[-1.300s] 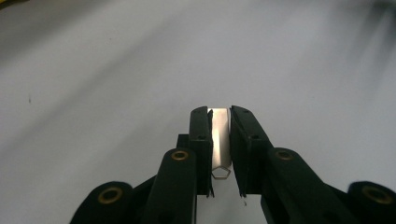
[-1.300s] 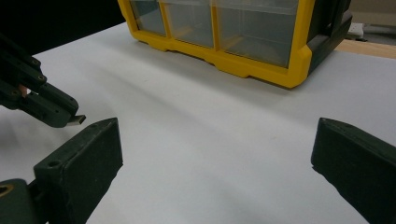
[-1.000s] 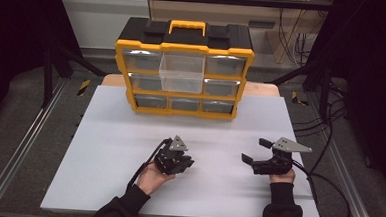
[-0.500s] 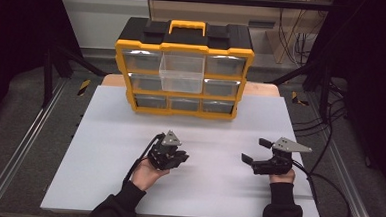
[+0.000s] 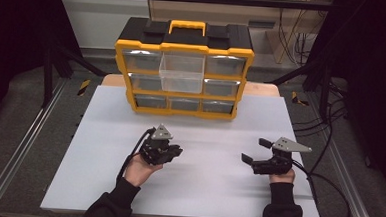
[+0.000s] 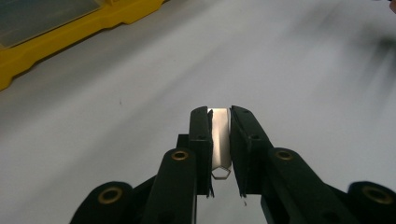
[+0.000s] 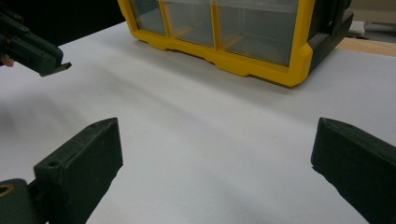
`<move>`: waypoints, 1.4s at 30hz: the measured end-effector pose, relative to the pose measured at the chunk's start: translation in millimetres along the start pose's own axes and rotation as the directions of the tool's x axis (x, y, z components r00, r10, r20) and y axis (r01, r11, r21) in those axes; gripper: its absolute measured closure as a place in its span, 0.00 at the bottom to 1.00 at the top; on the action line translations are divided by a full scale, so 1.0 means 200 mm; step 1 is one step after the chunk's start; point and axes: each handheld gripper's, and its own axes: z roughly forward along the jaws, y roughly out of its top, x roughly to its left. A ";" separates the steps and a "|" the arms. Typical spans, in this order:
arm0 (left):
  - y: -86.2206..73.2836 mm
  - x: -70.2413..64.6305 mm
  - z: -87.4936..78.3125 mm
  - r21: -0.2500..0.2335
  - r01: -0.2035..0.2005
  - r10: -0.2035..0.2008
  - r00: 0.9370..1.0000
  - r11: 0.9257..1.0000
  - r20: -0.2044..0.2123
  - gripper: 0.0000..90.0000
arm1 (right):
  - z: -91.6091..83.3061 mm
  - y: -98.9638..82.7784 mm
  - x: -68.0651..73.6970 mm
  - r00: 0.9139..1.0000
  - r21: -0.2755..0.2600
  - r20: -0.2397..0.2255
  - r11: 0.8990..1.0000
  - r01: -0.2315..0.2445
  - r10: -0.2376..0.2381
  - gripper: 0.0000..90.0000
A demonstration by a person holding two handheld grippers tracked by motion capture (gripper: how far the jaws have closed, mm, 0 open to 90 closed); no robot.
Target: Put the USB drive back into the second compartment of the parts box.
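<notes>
Above the white desk, the left hand-held gripper pinches a small metal strip, while the right hand-held gripper stands spread wide.

A lab bench — metal frame rails (loose cables behind).
</notes>
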 end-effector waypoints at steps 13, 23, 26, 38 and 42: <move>0.01 0.05 -0.08 -0.025 0.012 -0.013 1.000 1.000 -0.014 0.88 | 0.00 0.00 0.00 1.000 0.004 0.002 1.000 0.000 0.000 0.03; 0.04 0.07 -0.15 -0.051 0.018 -0.019 1.000 0.999 -0.023 0.88 | 0.00 0.00 0.00 1.000 0.006 0.003 1.000 0.001 -0.001 0.03; 0.05 0.08 -0.17 -0.061 0.018 -0.019 0.999 0.998 -0.026 0.88 | 0.00 0.00 0.00 1.000 0.006 0.003 1.000 0.002 -0.002 0.03; 0.09 0.10 -0.26 -0.097 0.015 -0.019 0.999 0.995 -0.037 0.88 | 0.00 0.00 0.00 1.000 0.005 0.003 1.000 0.001 -0.001 0.03; 0.10 0.10 -0.29 -0.112 0.013 -0.017 0.999 0.994 -0.039 0.88 | 0.00 0.00 0.00 1.000 0.006 0.003 1.000 0.003 -0.003 0.03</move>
